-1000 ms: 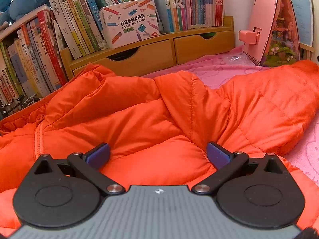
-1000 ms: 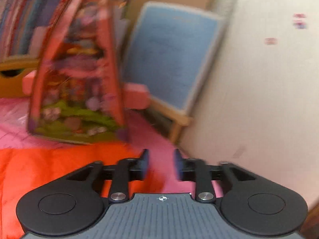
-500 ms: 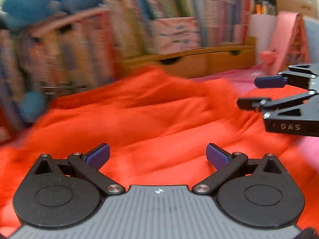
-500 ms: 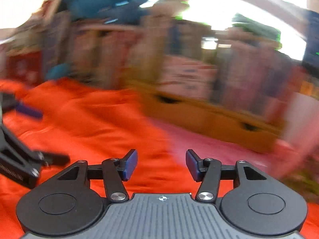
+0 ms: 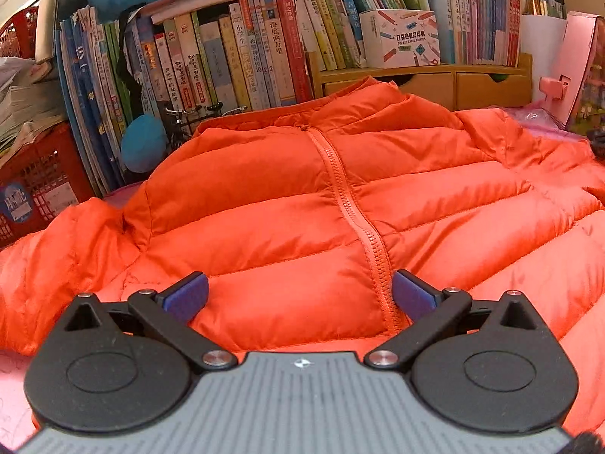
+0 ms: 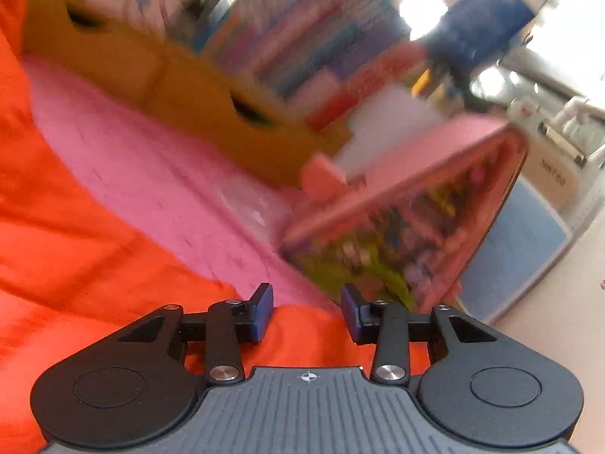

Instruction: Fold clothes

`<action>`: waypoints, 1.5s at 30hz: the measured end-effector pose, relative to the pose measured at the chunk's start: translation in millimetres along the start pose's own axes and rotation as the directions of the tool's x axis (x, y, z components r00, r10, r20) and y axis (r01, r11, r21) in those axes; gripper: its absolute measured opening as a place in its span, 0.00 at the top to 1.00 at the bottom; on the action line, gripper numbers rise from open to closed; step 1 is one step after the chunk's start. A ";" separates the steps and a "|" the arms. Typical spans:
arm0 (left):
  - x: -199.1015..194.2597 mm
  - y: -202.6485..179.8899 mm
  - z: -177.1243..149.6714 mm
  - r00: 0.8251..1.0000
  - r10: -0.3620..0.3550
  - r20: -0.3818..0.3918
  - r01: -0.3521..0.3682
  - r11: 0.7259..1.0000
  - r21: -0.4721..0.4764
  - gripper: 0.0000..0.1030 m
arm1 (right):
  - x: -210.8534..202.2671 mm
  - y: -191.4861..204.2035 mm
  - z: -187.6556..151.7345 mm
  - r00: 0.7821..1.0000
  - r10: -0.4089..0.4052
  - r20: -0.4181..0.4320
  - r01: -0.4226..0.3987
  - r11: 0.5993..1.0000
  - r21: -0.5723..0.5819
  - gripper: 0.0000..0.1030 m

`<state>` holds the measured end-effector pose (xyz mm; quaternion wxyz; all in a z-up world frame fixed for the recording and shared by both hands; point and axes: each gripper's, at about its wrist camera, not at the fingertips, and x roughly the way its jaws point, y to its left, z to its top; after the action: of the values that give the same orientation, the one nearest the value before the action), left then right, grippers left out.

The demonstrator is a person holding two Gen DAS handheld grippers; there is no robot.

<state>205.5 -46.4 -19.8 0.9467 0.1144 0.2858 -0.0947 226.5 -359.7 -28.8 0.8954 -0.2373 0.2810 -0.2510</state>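
An orange puffer jacket (image 5: 302,204) lies front up on a pink cloth, zipper (image 5: 351,204) closed, collar toward the bookshelf. My left gripper (image 5: 299,297) is open and empty just above the jacket's lower hem, by the zipper. One sleeve spreads to the left (image 5: 56,257). In the blurred right wrist view the jacket (image 6: 75,234) fills the left and bottom. My right gripper (image 6: 307,312) is open and empty over an orange edge of the jacket.
A bookshelf with many books (image 5: 245,49) and wooden drawers (image 5: 446,83) stands behind the jacket. A red crate (image 5: 34,189) is at the left. A pink toy house (image 6: 408,204) stands on the pink cloth (image 6: 151,174) at the right.
The left view has swung left and pulled back from the jacket's rumpled right part to its lower hem. The right gripper has swung about fast and opened wider than a second ago.
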 end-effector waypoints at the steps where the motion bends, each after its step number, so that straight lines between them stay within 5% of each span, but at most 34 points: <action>1: -0.1 1.5 -0.9 1.000 -0.003 -0.001 0.003 1.000 -0.005 0.00 | -13.3 4.0 6.9 0.998 0.061 0.029 -0.062 0.998 0.017 0.58; 4: 0.1 4.9 -3.0 1.000 -0.011 -0.007 0.011 1.000 -0.018 0.00 | -53.6 20.5 26.3 0.953 0.280 0.113 -0.287 0.956 0.058 0.48; 8: 0.7 4.3 -2.8 1.000 -0.010 -0.010 0.010 1.000 -0.018 0.00 | -88.8 47.0 41.8 0.811 0.572 0.123 -0.584 0.805 0.107 0.42; 12: 1.1 6.8 -2.8 1.000 -0.020 -0.011 0.019 0.999 -0.041 0.00 | -114.4 55.3 53.4 0.690 0.717 0.102 -0.721 0.666 0.191 0.40; 16: -12.2 31.9 -7.3 0.999 -0.051 0.002 0.050 0.986 -0.157 0.00 | -131.5 65.9 60.1 0.620 0.779 0.098 -0.780 0.597 0.187 0.27; 17: -18.3 43.6 -10.3 0.999 -0.047 0.006 0.048 0.980 -0.191 0.00 | -133.8 70.2 58.3 0.629 0.774 0.080 -0.774 0.612 0.165 0.27; 21: -47.6 120.6 -37.5 0.995 0.063 0.072 -0.036 0.943 -0.331 0.00 | -144.8 95.6 38.4 0.721 0.691 0.053 -0.693 0.720 0.042 0.20; 25: -51.7 192.7 -58.8 0.971 0.237 0.039 -0.191 0.860 -0.474 0.00 | -161.3 110.8 30.2 0.785 0.610 0.107 -0.608 0.792 -0.059 0.17; 28: -52.8 245.2 -74.0 0.934 0.358 -0.010 -0.300 0.766 -0.568 0.00 | -166.3 115.0 28.6 0.804 0.583 0.121 -0.575 0.813 -0.094 0.16; 32: -54.2 315.4 -94.2 0.861 0.499 -0.096 -0.426 0.606 -0.672 0.00 | -167.9 117.6 32.6 0.813 0.570 0.117 -0.558 0.821 -0.120 0.13; 36: -32.7 345.0 -94.3 0.885 0.449 -0.123 -0.381 0.548 -0.745 0.00 | -174.0 122.7 42.0 0.822 0.558 0.111 -0.536 0.825 -0.177 0.12; 37: -29.7 349.3 -93.6 0.885 0.452 -0.109 -0.365 0.530 -0.765 0.08 | -175.5 124.0 44.3 0.824 0.555 0.110 -0.531 0.826 -0.191 0.12; 38: -28.3 352.6 -91.6 0.886 0.453 -0.093 -0.348 0.521 -0.779 0.37 | -177.0 125.2 46.6 0.827 0.552 0.109 -0.525 0.826 -0.205 0.12; 41: -32.5 360.9 -81.9 0.903 0.427 -0.037 -0.282 0.527 -0.802 0.79 | -181.5 129.1 53.6 0.833 0.543 0.105 -0.507 0.826 -0.247 0.12; 45: -61.5 360.9 -54.4 0.846 0.522 0.109 -0.269 0.594 -0.758 0.83 | -187.6 134.1 63.0 0.842 0.530 0.101 -0.481 0.823 -0.303 0.12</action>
<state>215.2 320.4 29.4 0.9434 -0.2201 0.1087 0.2232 173.8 -130.4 13.3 0.9114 -0.2934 0.2826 0.0587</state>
